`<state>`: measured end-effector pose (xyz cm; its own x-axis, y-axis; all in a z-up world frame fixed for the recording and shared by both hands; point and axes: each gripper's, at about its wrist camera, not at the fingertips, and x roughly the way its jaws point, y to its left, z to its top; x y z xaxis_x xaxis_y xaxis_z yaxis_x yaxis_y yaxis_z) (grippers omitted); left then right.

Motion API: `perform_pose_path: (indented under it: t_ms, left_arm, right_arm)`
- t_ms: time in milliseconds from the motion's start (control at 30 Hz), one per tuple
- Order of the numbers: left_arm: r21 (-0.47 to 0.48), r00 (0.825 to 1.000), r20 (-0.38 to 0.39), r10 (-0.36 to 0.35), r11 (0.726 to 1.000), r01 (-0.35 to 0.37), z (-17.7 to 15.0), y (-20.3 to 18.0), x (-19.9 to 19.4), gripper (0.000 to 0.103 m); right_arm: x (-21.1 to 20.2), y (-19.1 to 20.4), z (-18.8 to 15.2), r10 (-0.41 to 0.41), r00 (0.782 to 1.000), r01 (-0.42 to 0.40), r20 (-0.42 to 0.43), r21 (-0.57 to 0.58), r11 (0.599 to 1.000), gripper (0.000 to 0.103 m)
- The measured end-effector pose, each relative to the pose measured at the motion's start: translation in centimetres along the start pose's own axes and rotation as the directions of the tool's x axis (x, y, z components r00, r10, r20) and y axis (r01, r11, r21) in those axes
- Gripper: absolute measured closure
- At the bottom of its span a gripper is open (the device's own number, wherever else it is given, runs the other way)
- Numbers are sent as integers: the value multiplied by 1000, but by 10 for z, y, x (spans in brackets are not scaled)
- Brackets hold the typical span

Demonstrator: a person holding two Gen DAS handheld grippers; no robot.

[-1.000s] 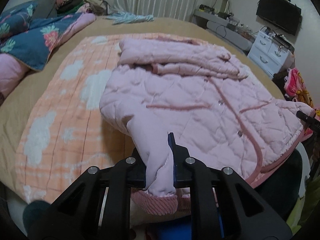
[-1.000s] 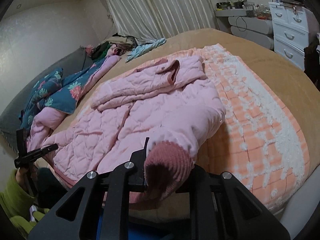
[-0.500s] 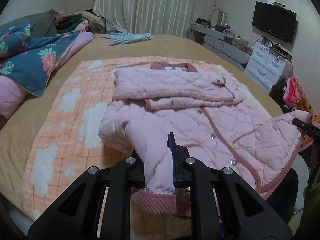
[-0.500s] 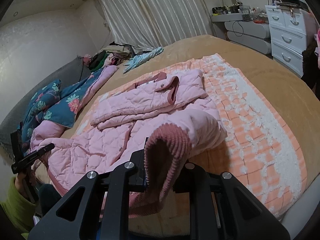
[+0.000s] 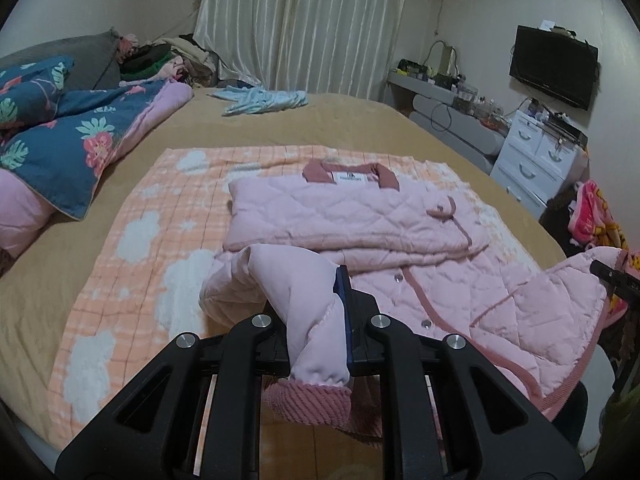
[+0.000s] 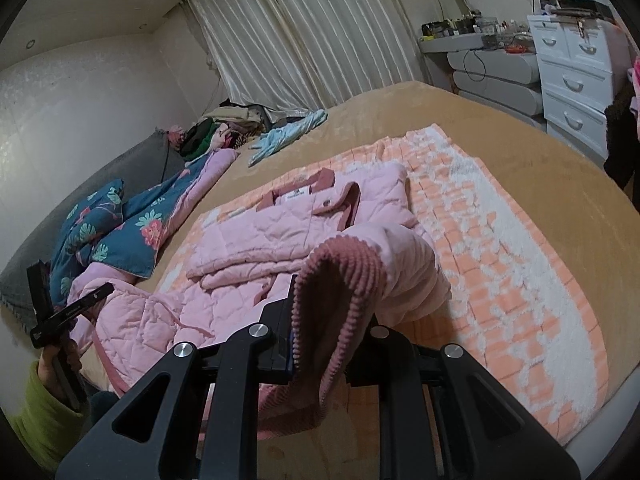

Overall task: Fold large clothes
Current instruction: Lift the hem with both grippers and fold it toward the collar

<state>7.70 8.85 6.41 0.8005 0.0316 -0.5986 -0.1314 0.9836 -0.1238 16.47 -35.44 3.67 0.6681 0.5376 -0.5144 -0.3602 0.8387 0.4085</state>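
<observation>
Jacket [image 5: 360,216] just got its bottom corners lifted up off the bed [image 5: 120,248]; both grippers' fingers, left [image 5: 316,320] and right [image 6: 332,320], are clamped on cuffs, so the fold-over's underway.

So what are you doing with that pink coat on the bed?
A person is folding the pink coat on the bed with a gripper in each hand. The left gripper has its jaws shut on one sleeve, and the right gripper is shut on the other sleeve, near its ribbed cuff. Both sleeves are raised off the orange blanket; the coat's top part already lies folded.
</observation>
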Motion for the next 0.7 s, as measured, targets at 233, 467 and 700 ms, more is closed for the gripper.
perform_pose_path:
  t_ms: [233, 467, 700]
  left_arm:
    - [-31, 999, 46, 7, 999, -5, 26, 6, 0, 95]
    - [-50, 997, 73, 32, 998, -28, 43, 11, 2, 95]
    - [-59, 995, 88, 51, 997, -46, 61, 14, 4, 95]
  right_arm:
    - [2, 6, 26, -15, 1000, 16, 25, -23, 1000, 88]
    - [8, 7, 48, -19, 999, 20, 44, -23, 1000, 88]
    - [19, 17, 77, -31, 998, 34, 50, -48, 998, 88]
